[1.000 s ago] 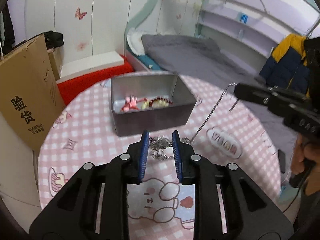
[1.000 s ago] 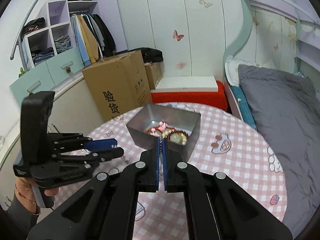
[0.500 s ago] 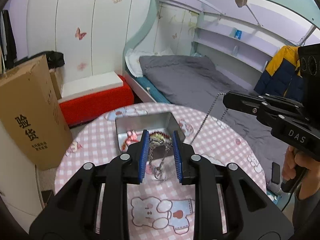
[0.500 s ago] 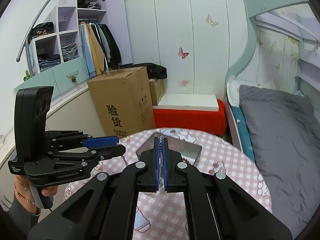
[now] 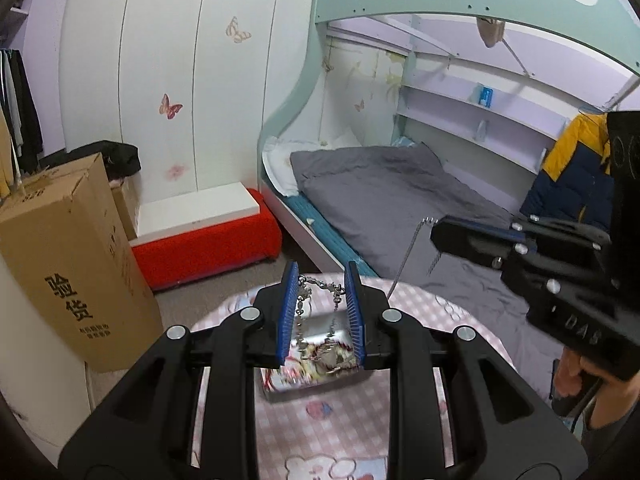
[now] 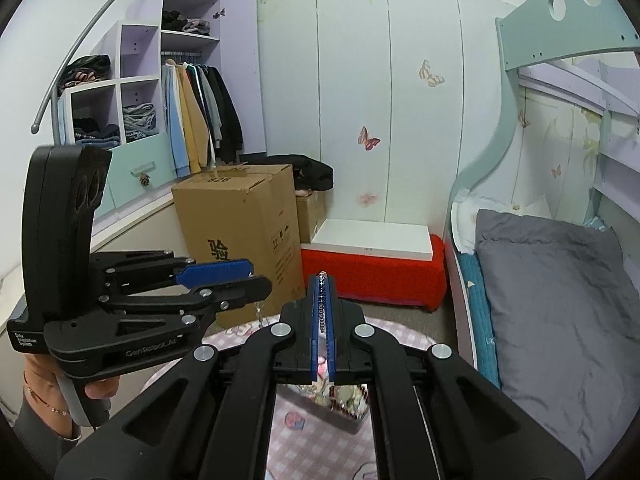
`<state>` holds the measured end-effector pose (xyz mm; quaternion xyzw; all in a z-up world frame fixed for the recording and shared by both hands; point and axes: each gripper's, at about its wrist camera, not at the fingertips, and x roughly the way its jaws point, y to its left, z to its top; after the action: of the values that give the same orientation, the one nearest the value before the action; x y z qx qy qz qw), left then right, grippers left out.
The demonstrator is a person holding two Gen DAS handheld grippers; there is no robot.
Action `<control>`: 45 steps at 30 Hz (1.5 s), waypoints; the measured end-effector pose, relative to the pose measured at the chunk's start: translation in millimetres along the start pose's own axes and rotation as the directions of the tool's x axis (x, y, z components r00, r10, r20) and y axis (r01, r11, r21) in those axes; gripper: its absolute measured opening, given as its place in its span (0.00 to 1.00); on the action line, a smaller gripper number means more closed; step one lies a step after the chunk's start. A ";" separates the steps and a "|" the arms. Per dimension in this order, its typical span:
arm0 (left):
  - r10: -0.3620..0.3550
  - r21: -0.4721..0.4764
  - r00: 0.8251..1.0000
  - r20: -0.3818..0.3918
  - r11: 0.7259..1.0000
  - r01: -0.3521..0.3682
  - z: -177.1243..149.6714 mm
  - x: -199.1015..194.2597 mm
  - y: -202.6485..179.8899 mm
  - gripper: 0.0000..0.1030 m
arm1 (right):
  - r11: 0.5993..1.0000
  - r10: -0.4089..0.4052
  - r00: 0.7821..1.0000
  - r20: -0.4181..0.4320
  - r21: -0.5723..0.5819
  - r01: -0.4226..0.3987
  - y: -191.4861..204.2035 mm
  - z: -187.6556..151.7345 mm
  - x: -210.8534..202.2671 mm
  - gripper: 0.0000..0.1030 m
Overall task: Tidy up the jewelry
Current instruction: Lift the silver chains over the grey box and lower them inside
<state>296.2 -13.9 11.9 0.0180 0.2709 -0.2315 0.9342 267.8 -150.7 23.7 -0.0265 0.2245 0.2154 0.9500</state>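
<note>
A silver chain necklace [image 5: 320, 312] hangs between both grippers, high above the table. My left gripper [image 5: 319, 280] holds its bunched end, with the chain draped across the gap between its blue pads [image 5: 289, 312]. My right gripper [image 6: 322, 280] is shut on the other end of the necklace [image 6: 322, 312], and the chain runs along the seam of its pads. The right gripper also shows in the left wrist view [image 5: 472, 236], with the chain [image 5: 406, 260] slanting down from it. A silver metal box [image 5: 316, 356] with beaded jewelry inside sits below on the pink checked table [image 5: 352, 432].
A brown cardboard box [image 5: 68, 264] stands left of the table. A red bench with a white top [image 5: 204, 228] is behind it. A bunk bed with grey bedding [image 5: 384, 196] is at the right. A wardrobe with hanging clothes [image 6: 196, 116] is at the far left.
Both grippers have risen well above the table, lifting the necklace off the cloth. The box and table now look much smaller and lower in both views.
</note>
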 end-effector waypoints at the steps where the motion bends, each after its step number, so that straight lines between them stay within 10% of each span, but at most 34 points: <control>1: 0.005 0.003 1.000 -0.004 1.000 -0.005 3.0 4.2 0.5 0.23 | 1.000 0.000 1.000 -0.002 0.001 0.000 -1.8 0.9 2.7 0.01; 33: 0.039 -0.023 0.947 -0.320 0.999 -0.049 -71.5 144.5 22.0 0.25 | 0.990 0.080 0.966 -0.244 0.136 -0.048 -35.2 -70.2 101.1 0.01; 35: 0.032 -0.027 0.941 -0.336 0.999 -0.044 -74.6 147.3 22.6 0.31 | 0.988 0.085 0.962 -0.258 0.146 -0.049 -35.6 -73.7 105.2 0.01; 37: 0.043 -0.031 0.941 -0.336 0.998 -0.056 -76.4 147.0 23.4 0.59 | 0.986 0.092 0.959 -0.268 0.157 -0.050 -37.3 -77.3 108.2 0.01; 45: 0.064 -0.023 0.941 -0.331 0.997 -0.076 -79.3 142.8 24.4 0.59 | 0.978 0.116 0.950 -0.290 0.199 -0.058 -42.0 -85.4 114.6 0.05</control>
<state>374.0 -39.9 -131.4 0.0496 0.4267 -0.1869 0.8835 342.4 -155.7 -105.1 0.0411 0.3865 0.2284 0.8926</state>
